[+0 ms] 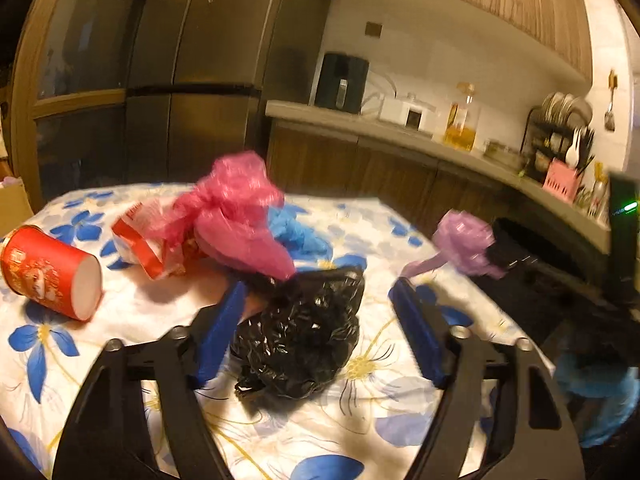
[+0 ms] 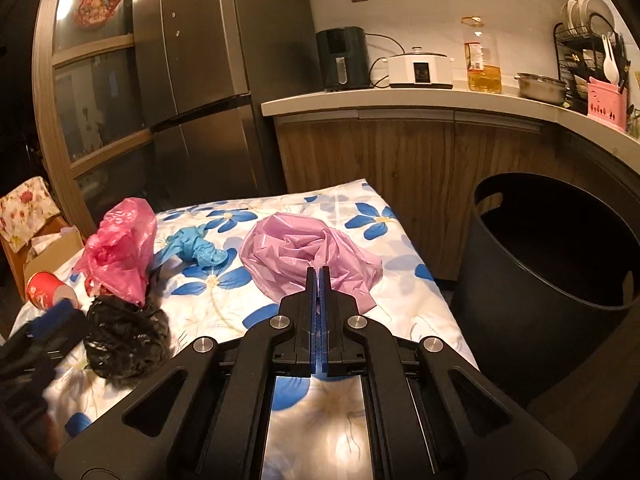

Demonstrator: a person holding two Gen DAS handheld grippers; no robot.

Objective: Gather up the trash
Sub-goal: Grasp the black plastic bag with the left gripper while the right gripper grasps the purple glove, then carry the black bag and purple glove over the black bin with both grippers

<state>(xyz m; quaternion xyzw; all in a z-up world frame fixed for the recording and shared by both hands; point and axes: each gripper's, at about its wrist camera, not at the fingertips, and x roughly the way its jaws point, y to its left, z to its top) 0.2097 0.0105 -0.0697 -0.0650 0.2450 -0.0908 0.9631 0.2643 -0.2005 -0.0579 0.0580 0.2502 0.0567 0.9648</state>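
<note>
- The lilac plastic bag (image 2: pixel 308 252) is pinched in the clenched right claw (image 2: pixel 319 276), over the table (image 2: pixel 404 280) beside the dark bin (image 2: pixel 520 300).
- The left claw (image 1: pixel 320 292) is spread, released, around the crumpled black bag (image 1: pixel 300 340).
- A pink bag (image 1: pixel 236 216) and a red paper cup (image 1: pixel 52 272) lie beyond.

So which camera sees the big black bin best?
The right wrist view. There the bin stands beside the table, its open rim and handle holes plain to see. The left wrist view shows only a dark, blurred shape past the table's far edge, so you cannot make out a bin.
</note>
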